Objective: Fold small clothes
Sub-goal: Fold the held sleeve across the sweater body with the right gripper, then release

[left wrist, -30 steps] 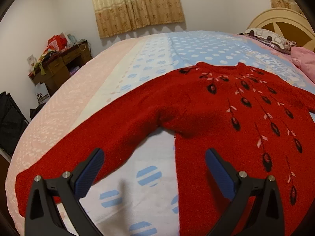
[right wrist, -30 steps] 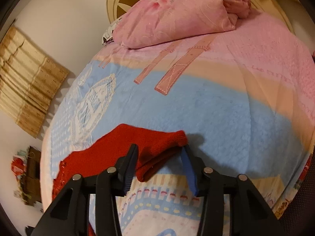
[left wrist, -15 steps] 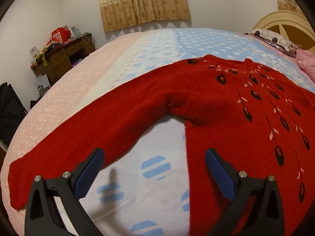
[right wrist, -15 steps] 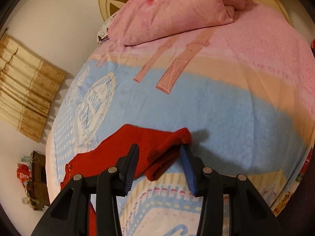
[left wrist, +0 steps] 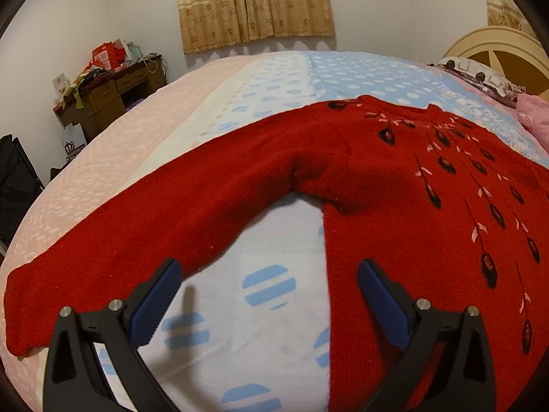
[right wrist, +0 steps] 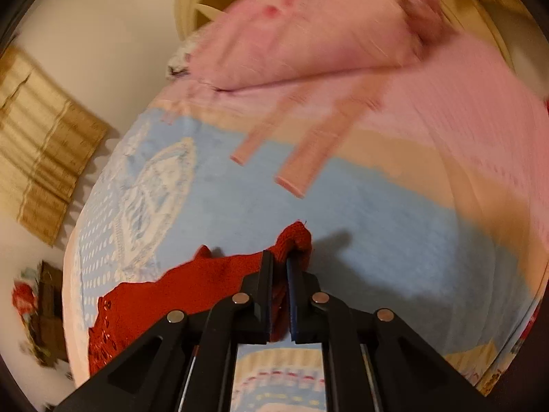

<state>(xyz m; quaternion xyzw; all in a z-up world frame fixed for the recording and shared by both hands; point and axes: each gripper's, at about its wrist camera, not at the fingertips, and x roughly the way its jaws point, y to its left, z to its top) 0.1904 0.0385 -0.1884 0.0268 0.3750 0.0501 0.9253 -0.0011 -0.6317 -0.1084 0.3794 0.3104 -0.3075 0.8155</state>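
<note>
Left wrist view shows one red sweater (left wrist: 394, 185) lying flat on the bed (left wrist: 274, 79), its patterned front facing up and one sleeve (left wrist: 137, 240) stretched out to the left of its body. The left gripper (left wrist: 267, 285) hangs over the bare sheet between that sleeve and the sweater's body, its two blue-padded fingers (left wrist: 158, 295) spread wide with nothing between them. In the right wrist view, the right gripper (right wrist: 279, 274) has its two jaws pressed together on the sweater's other sleeve cuff (right wrist: 296, 240), which bunches up just past the fingertips; this view is smeared by blur, so how much cloth is pinched is hard to judge. Beyond the sweater, toward the headboard (left wrist: 494, 48), sits one pink folded quilt (right wrist: 308, 27). Behind the sweater's outstretched sleeve stand one wooden desk (left wrist: 109, 96), heaped with clutter, and one curtain (left wrist: 254, 3) on the far wall.
</note>
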